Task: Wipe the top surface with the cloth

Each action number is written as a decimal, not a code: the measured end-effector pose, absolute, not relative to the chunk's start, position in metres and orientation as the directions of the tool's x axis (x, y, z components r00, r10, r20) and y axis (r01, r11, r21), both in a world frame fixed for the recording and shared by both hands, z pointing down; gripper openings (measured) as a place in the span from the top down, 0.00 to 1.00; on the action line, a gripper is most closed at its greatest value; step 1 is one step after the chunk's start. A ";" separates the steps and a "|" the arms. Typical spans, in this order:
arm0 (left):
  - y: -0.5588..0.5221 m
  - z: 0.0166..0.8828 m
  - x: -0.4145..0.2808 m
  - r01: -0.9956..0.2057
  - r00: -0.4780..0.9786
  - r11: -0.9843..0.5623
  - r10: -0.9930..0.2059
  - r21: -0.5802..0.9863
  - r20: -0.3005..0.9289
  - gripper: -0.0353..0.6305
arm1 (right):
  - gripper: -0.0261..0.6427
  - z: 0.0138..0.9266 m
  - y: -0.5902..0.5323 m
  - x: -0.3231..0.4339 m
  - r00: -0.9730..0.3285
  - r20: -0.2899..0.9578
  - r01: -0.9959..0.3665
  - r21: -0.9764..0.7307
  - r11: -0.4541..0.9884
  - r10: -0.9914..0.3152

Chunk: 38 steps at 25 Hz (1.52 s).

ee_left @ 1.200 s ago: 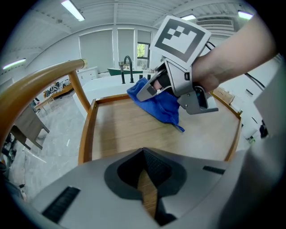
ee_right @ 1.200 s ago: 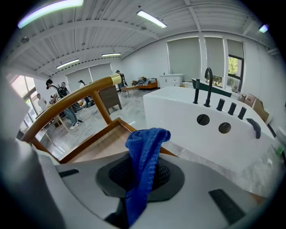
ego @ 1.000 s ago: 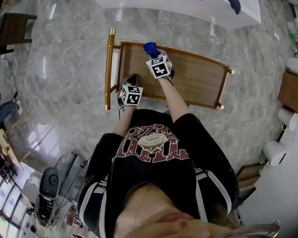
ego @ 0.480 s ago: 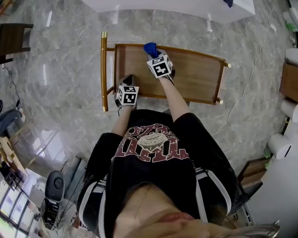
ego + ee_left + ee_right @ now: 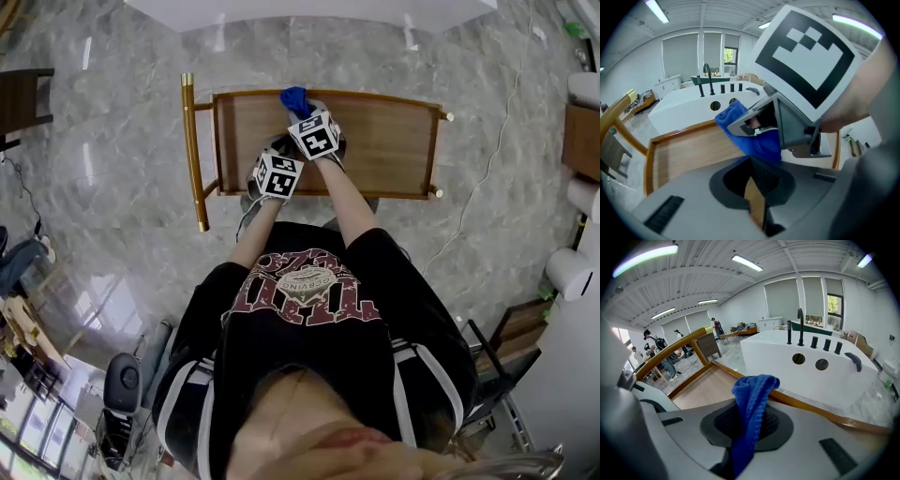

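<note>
The right gripper point(image 5: 746, 427) is clenched on the blue cloth point(image 5: 752, 392). The cloth is pinched between the two jaws low down, and its free end rises out of them and folds over at the top, toward 1 o'clock in the right gripper view. In the head view the cloth bunches just ahead of this gripper, at about 11 o'clock from its marker cube. It lies over the far rim of the wooden top surface point(image 5: 384, 141), near the 12 o'clock edge and left of the middle. Whether the cloth actually presses on the wood cannot be made out. The left gripper point(image 5: 751, 164) has its jaws drawn together with nothing caught between them; only a sliver of wood shows behind the tips. It hangs over the near part of the top, at 7 o'clock from the right gripper and close beside it, and its own view looks straight at the other gripper and the cloth. A gold rail point(image 5: 192, 155) stands at the 9 o'clock end of the top, and a white tub point(image 5: 811, 371) with black taps lies beyond the 12 o'clock edge.
</note>
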<state>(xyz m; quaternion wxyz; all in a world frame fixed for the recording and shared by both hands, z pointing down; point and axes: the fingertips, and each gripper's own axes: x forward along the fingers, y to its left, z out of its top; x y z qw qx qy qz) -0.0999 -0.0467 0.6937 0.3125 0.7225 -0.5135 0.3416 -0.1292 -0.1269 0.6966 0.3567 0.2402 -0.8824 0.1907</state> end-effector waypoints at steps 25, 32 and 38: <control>-0.039 0.719 -0.003 -0.871 0.360 -0.471 -0.416 0.141 0.835 0.88 | 0.87 0.704 -0.144 -0.009 -0.559 0.741 -0.682 -0.157 0.714 -0.372; -0.037 0.720 -0.002 -0.861 0.374 -0.488 -0.416 0.143 0.829 0.88 | 0.87 0.706 -0.142 -0.008 -0.557 0.746 -0.675 -0.149 0.722 -0.366; -0.035 0.720 -0.005 -0.858 0.372 -0.494 -0.410 0.141 0.833 0.88 | 0.87 0.704 -0.143 -0.003 -0.542 0.758 -0.686 -0.150 0.712 -0.362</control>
